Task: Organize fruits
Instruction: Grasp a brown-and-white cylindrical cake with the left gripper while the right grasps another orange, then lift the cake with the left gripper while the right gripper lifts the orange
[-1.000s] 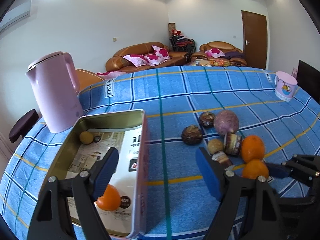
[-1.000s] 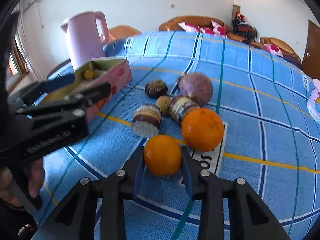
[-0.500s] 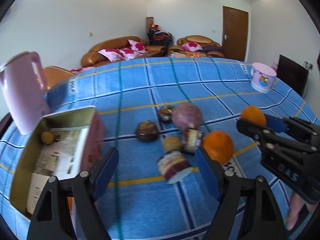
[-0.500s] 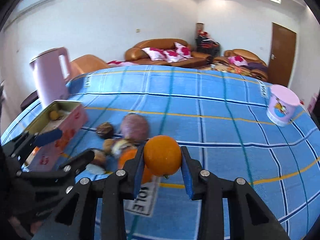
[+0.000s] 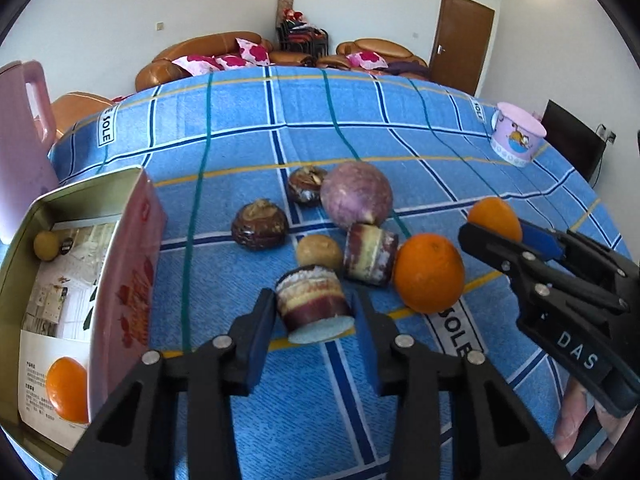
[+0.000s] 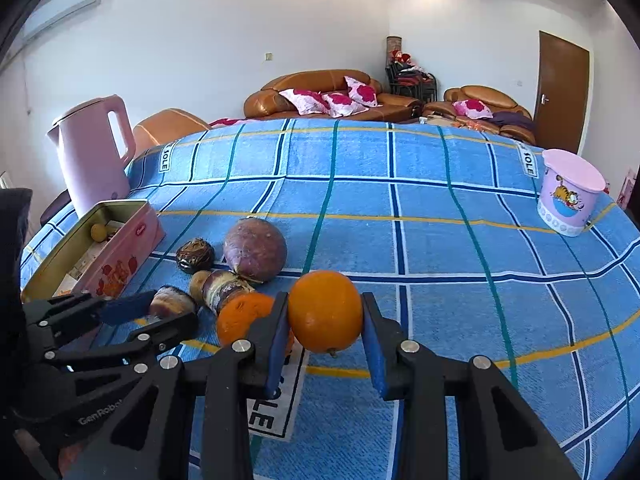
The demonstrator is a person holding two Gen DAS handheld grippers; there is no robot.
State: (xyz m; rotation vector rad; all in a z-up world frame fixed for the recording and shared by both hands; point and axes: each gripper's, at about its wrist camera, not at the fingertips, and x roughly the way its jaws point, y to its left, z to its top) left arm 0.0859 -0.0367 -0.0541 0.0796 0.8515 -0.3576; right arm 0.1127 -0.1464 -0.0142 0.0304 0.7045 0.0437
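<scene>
Three oranges show: one held clear of the bench (image 6: 440, 240) by the clenched right hand-held gripper (image 6: 325, 322), one (image 5: 429, 272) resting on the blue checked cloth beside the fruit cluster, and one (image 5: 66, 388) lying in the near end of the open tin (image 5: 132, 264) at the bench's left edge. The left hand-held gripper (image 5: 314, 312) has its blue pads against both sides of a cut purple-skinned piece (image 5: 312, 302) with a pale face, which lies on the cloth just before the resting orange. Two dark brown round fruits (image 5: 259, 226), a large purple round fruit (image 5: 356, 198), a second cut piece (image 5: 370, 254) and a small tan fruit (image 5: 319, 250) sit clustered beyond it.
</scene>
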